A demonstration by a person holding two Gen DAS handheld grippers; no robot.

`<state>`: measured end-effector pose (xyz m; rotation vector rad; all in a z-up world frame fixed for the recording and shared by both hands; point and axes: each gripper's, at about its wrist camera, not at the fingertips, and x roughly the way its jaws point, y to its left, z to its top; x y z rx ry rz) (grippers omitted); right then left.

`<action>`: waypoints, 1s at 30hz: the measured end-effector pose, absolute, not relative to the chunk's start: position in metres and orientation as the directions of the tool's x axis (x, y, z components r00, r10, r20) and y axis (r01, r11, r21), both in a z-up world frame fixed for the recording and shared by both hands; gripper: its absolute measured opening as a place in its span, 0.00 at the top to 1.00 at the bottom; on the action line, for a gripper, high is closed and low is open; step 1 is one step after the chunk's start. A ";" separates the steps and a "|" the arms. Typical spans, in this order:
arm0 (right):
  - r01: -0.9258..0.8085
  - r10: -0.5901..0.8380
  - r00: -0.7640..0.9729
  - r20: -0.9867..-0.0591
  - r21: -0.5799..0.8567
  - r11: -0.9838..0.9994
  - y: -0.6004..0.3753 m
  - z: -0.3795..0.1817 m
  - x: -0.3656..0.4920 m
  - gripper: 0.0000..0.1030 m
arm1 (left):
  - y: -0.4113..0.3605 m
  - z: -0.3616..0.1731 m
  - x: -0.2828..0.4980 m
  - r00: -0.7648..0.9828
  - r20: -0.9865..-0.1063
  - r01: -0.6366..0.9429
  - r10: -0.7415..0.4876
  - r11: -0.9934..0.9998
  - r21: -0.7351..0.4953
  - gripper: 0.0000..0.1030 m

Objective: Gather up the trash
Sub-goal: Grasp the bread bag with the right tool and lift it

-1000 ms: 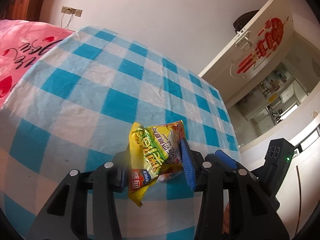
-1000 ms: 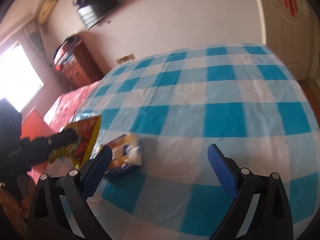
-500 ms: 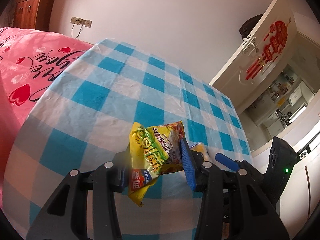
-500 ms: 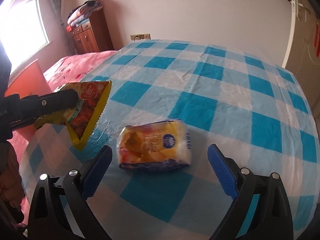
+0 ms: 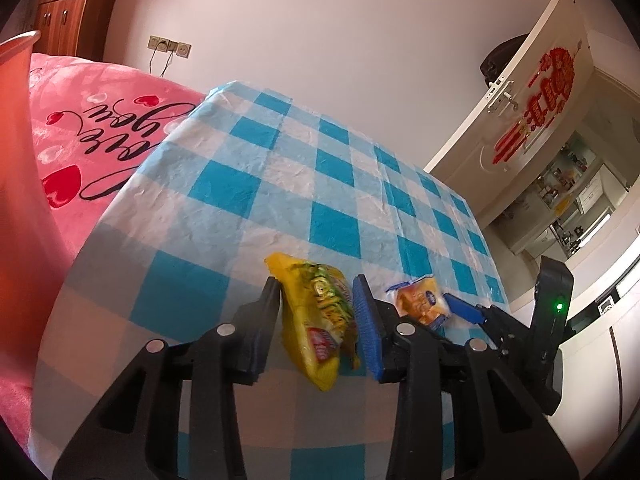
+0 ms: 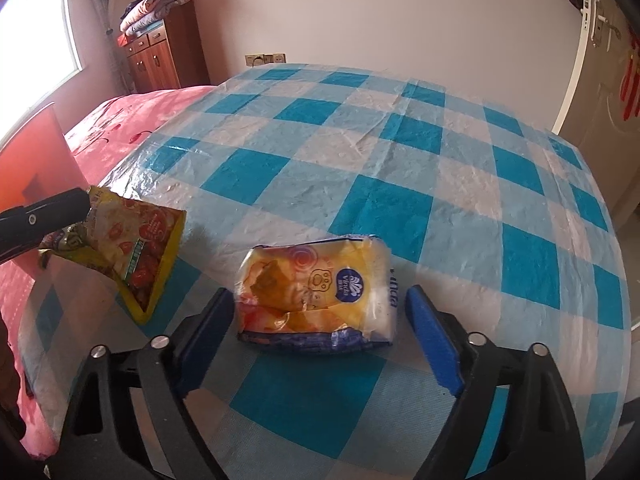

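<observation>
Two wrappers | left gripper [image 5: 318,312] clamping yellow bag [image 5: 316,320] — hanging above checked table [image 6: 400,152] edge | right gripper [image 6: 320,328] gaping wide — straddling orange packet [image 6: 316,296], lying on table

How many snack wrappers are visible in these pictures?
2: the yellow wrapper is held in the left gripper; the orange wrapper lies on the table, between the open right gripper fingers.
</observation>
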<state>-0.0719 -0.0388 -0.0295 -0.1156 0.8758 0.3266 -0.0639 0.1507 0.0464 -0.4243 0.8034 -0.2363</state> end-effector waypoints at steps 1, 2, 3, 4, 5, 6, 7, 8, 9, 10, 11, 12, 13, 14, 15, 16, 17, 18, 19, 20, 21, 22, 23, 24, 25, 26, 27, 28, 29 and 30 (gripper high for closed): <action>-0.326 0.230 0.597 -0.768 0.029 0.945 -0.038 -0.029 -0.073 0.23 | 0.152 0.045 -0.065 0.671 -0.646 0.048 -0.364 0.891 -0.452 0.62; -0.323 0.224 0.602 -0.767 0.023 0.946 -0.038 -0.029 -0.074 0.26 | 0.153 0.044 -0.065 0.670 -0.645 0.051 -0.366 0.891 -0.452 0.62; -0.323 0.222 0.604 -0.765 0.019 0.946 -0.038 -0.029 -0.074 0.28 | 0.153 0.043 -0.065 0.669 -0.645 0.058 -0.370 0.891 -0.451 0.62; -0.321 0.219 0.606 -0.765 0.016 0.947 -0.037 -0.029 -0.075 0.28 | 0.153 0.042 -0.066 0.665 -0.646 0.076 -0.375 0.895 -0.440 0.61; -0.320 0.220 0.608 -0.763 0.018 0.947 -0.038 -0.029 -0.075 0.30 | 0.151 0.043 -0.066 0.663 -0.649 0.091 -0.372 0.901 -0.424 0.61; -0.320 0.223 0.608 -0.762 0.021 0.947 -0.038 -0.029 -0.075 0.31 | 0.149 0.043 -0.066 0.660 -0.657 0.106 -0.365 0.911 -0.400 0.56; -0.320 0.229 0.608 -0.760 0.029 0.947 -0.040 -0.028 -0.075 0.31 | 0.147 0.042 -0.067 0.654 -0.664 0.131 -0.363 0.919 -0.372 0.47; -0.320 0.234 0.608 -0.758 0.035 0.947 -0.040 -0.028 -0.075 0.31 | 0.144 0.042 -0.068 0.645 -0.670 0.161 -0.367 0.923 -0.350 0.42; -0.320 0.239 0.609 -0.757 0.041 0.946 -0.041 -0.028 -0.075 0.32 | 0.142 0.042 -0.070 0.641 -0.674 0.186 -0.367 0.927 -0.327 0.36; -0.321 0.242 0.610 -0.755 0.044 0.946 -0.042 -0.028 -0.076 0.32 | 0.139 0.043 -0.073 0.642 -0.679 0.222 -0.357 0.934 -0.281 0.34; -0.322 0.244 0.611 -0.753 0.046 0.946 -0.042 -0.027 -0.076 0.33 | 0.136 0.043 -0.075 0.643 -0.681 0.247 -0.351 0.936 -0.249 0.33; -0.323 0.247 0.612 -0.751 0.048 0.945 -0.042 -0.027 -0.076 0.34 | 0.134 0.044 -0.077 0.644 -0.684 0.278 -0.344 0.937 -0.209 0.29; -0.324 0.249 0.614 -0.749 0.048 0.945 -0.042 -0.027 -0.077 0.34 | 0.133 0.045 -0.078 0.648 -0.683 0.302 -0.338 0.937 -0.176 0.27; -0.325 0.251 0.616 -0.746 0.049 0.944 -0.042 -0.026 -0.078 0.35 | 0.132 0.046 -0.079 0.652 -0.680 0.321 -0.334 0.935 -0.152 0.27; -0.328 0.255 0.618 -0.744 0.050 0.943 -0.042 -0.026 -0.079 0.35 | 0.133 0.048 -0.078 0.654 -0.678 0.344 -0.335 0.930 -0.127 0.27; -0.332 0.258 0.617 -0.743 0.052 0.942 -0.042 -0.026 -0.079 0.35 | 0.133 0.048 -0.077 0.652 -0.677 0.368 -0.341 0.923 -0.111 0.27; -0.335 0.262 0.615 -0.744 0.054 0.941 -0.041 -0.026 -0.079 0.35 | 0.132 0.049 -0.075 0.648 -0.679 0.388 -0.345 0.917 -0.096 0.27; -0.336 0.263 0.614 -0.744 0.055 0.940 -0.042 -0.026 -0.079 0.35 | 0.132 0.049 -0.074 0.644 -0.681 0.406 -0.349 0.910 -0.082 0.27; -0.335 0.263 0.615 -0.744 0.056 0.941 -0.041 -0.026 -0.079 0.35 | 0.131 0.048 -0.071 0.633 -0.687 0.437 -0.356 0.897 -0.063 0.27; -0.335 0.265 0.614 -0.744 0.058 0.940 -0.041 -0.026 -0.079 0.35 | 0.128 0.046 -0.068 0.617 -0.698 0.470 -0.362 0.881 -0.041 0.27; -0.335 0.267 0.613 -0.743 0.061 0.940 -0.041 -0.026 -0.079 0.35 | 0.125 0.044 -0.067 0.605 -0.710 0.495 -0.362 0.869 -0.021 0.27; -0.335 0.270 0.612 -0.743 0.065 0.940 -0.042 -0.026 -0.079 0.35 | 0.120 0.040 -0.066 0.589 -0.726 0.533 -0.356 0.846 0.017 0.27; -0.335 0.271 0.611 -0.744 0.068 0.940 -0.042 -0.026 -0.079 0.35 | 0.117 0.038 -0.066 0.580 -0.734 0.557 -0.354 0.830 0.040 0.27; -0.334 0.272 0.611 -0.744 0.069 0.940 -0.042 -0.027 -0.079 0.35 | 0.114 0.035 -0.066 0.566 -0.744 0.584 -0.357 0.810 0.056 0.27; -0.334 0.271 0.610 -0.744 0.069 0.940 -0.042 -0.027 -0.079 0.35 | 0.112 0.033 -0.064 0.554 -0.753 0.600 -0.356 0.797 0.064 0.27; -0.334 0.270 0.611 -0.744 0.066 0.940 -0.042 -0.026 -0.079 0.35 | 0.111 0.031 -0.063 0.550 -0.756 0.607 -0.354 0.791 0.071 0.27; -0.334 0.268 0.612 -0.744 0.064 0.940 -0.042 -0.027 -0.078 0.35 | 0.109 0.029 -0.061 0.545 -0.760 0.614 -0.354 0.786 0.074 0.27; -0.334 0.267 0.612 -0.745 0.063 0.940 -0.042 -0.027 -0.078 0.35 | 0.109 0.027 -0.058 0.534 -0.766 0.621 -0.357 0.781 0.069 0.27; -0.334 0.268 0.611 -0.745 0.065 0.940 -0.043 -0.027 -0.078 0.35 | 0.108 0.026 -0.055 0.528 -0.770 0.624 -0.359 0.779 0.065 0.27; -0.334 0.269 0.611 -0.744 0.066 0.940 -0.042 -0.027 -0.078 0.35 | 0.108 0.024 -0.052 0.523 -0.771 0.626 -0.363 0.777 0.059 0.27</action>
